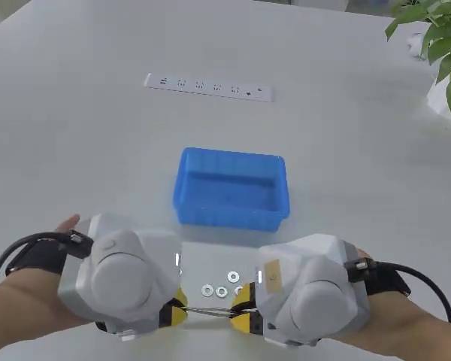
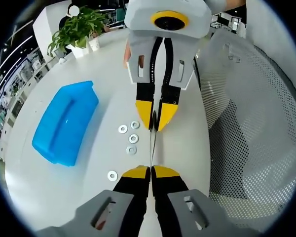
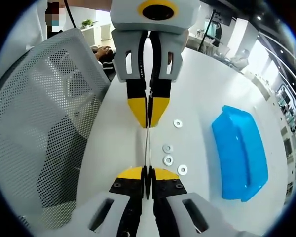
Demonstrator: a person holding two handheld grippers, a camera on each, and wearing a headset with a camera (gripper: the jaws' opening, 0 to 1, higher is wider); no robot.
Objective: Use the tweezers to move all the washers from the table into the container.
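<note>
One big white table (image 1: 90,135) under it all. The blue container (image 1: 229,214) sits off to the left of where the left gripper (image 2: 150,170) points and to the right of where the right gripper (image 3: 148,173) points. The two face each other nose to nose, each clenched on one end of the tweezers (image 2: 151,145), which bridge the gap between them low over the table. The washers (image 2: 133,138) lie loose on the container side of that bridge, most near the right gripper's tips and one nearer the left's.

Imo the job right now is sorting the grip. One gripper should end up with the tweezer tips poking well clear of its jaws, and the other should let go only once that hold is firm. Then go for the nearest washer.

Left gripper view gives me five washers and right gripper view four. In the head view the gripper bodies cover part of the bunch. Head view looks down into the container and I see no washers there, while the gripper views catch it side-on.
</note>
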